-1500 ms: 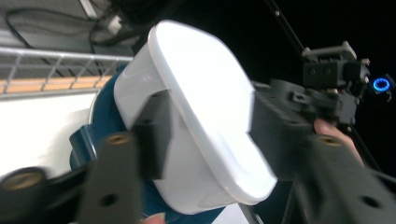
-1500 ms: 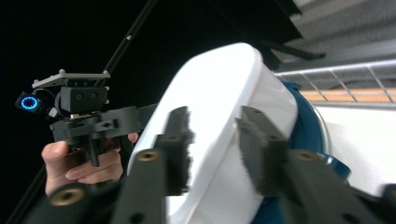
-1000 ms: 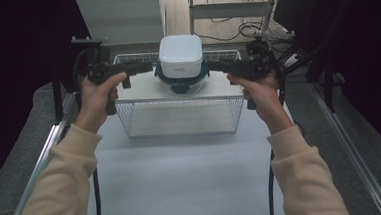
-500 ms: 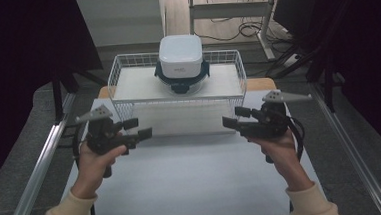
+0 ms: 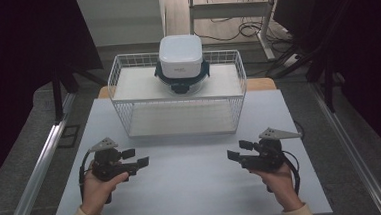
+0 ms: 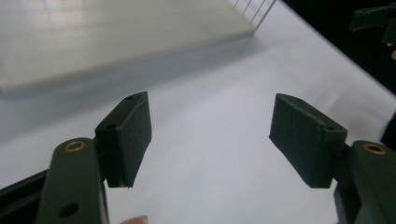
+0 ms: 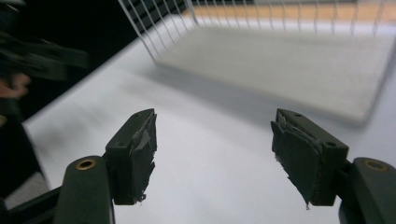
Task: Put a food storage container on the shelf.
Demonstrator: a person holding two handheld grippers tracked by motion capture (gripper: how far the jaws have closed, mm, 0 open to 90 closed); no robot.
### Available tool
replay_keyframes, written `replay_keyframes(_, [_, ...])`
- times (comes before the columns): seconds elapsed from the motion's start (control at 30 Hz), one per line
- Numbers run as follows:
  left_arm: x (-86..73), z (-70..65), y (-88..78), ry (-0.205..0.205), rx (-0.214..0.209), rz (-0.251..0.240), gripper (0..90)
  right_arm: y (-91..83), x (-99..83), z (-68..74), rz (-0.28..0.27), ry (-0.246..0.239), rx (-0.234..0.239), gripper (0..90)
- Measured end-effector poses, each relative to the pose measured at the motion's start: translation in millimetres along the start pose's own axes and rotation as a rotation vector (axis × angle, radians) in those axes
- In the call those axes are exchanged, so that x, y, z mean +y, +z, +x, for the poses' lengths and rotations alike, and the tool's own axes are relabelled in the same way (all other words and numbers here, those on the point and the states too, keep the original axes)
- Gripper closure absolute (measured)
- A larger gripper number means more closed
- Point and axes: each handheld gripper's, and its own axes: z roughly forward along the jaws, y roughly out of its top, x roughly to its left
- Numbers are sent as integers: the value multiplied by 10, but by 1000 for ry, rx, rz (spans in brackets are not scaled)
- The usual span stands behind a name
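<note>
A container with a white square lid and dark side clips stands on the top shelf of a white wire rack at the back of the table. My left gripper hovers low over the white table near its front left, pointing right, open and empty. My right gripper mirrors it at the front right, pointing left, also open and empty. In the left gripper view the gripper has only bare table between its black pads. The right gripper view shows the same for the gripper, with the rack's lower board ahead.
The white table has bare room between the two grippers and in front of the rack. A metal rail runs along the left side and another along the right. Desk legs and cables lie behind the rack.
Both hands came away from the container's sides on the rack, moved toward the person and sank to just above the table's front. The container stayed on the shelf.
</note>
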Motion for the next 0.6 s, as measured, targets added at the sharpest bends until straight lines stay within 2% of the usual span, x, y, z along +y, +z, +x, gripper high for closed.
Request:
replay_keyframes(0.07, [-50,5,42,6,16,19,287,66,-89,-39,36,3,-14,302])
replay_keyframes(0.17, [-71,17,69,7,17,31,287,110,-134,-57,56,5,-19,300])
replay_keyframes(0.6, [-82,64,60,18,64,27,279,86,-116,-48,34,6,-14,284])
